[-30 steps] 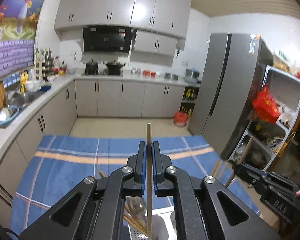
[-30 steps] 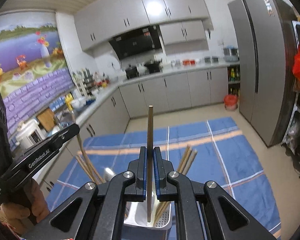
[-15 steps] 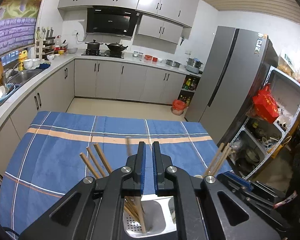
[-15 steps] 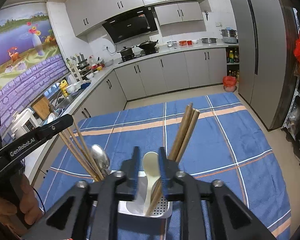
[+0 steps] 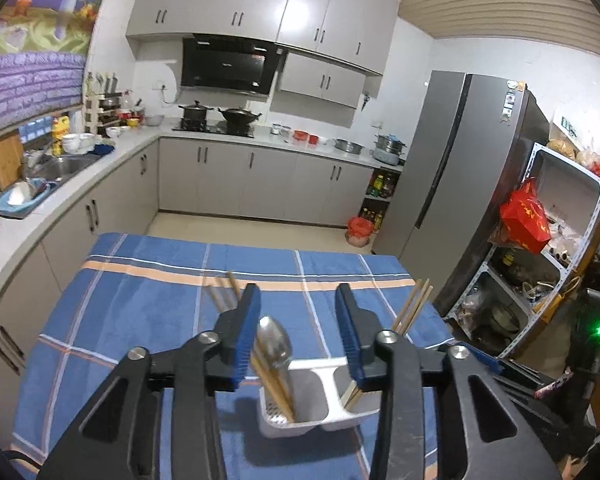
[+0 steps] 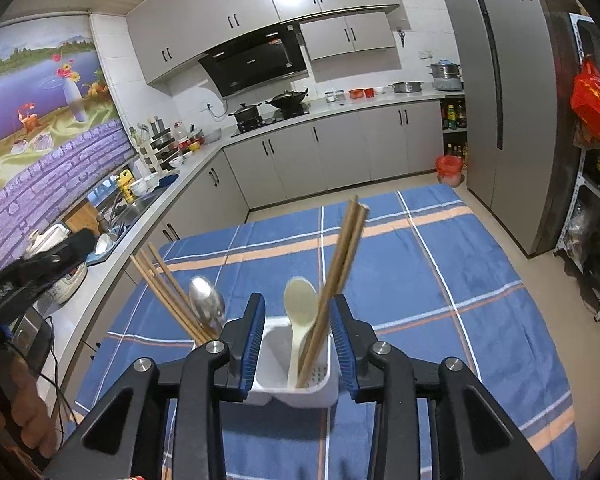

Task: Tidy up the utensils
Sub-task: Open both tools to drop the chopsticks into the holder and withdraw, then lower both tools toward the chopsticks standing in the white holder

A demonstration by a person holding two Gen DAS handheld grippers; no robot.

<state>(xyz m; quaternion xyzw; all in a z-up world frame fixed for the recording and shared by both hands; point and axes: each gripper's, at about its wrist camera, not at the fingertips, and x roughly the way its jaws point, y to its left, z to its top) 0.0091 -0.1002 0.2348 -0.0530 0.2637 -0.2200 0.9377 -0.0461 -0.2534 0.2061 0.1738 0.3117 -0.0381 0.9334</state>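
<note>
Left wrist view first: your left gripper (image 5: 297, 322) has its blue-padded jaws apart, having just been opening, and the pads press on nothing. Between them, further off, sits the white plastic two-compartment utensil caddy (image 5: 332, 390) on the blue plaid tablecloth (image 5: 140, 312). Its left compartment holds the shiny metal spoon (image 5: 275, 344), bowl up, and a bunch of brown wooden chopsticks (image 5: 274, 384) leaning left. A second bunch of wooden chopsticks (image 5: 414, 308) leans right out of the right compartment, partly hidden behind the right finger. Grey kitchen cabinets (image 5: 260, 184) and a tall grey fridge (image 5: 452, 184) stand beyond the table.

Right wrist view: your right gripper (image 6: 298, 330) also stands with jaws apart, just been opening, pads clear of everything. Same caddy (image 6: 276, 344) sits between the fingers and looks close to them; whether it touches, cannot tell. Its nearer compartment holds the cream plastic spoon (image 6: 300, 300), bowl up, and that second chopstick bunch (image 6: 340, 264) tilted right, beside it. First bunch (image 6: 160, 284) and metal spoon (image 6: 206, 300) lean left out of the far compartment. At the left edge, your left hand (image 6: 24, 400) holds the other gripper's black body; its jaws are out of sight here.
</note>
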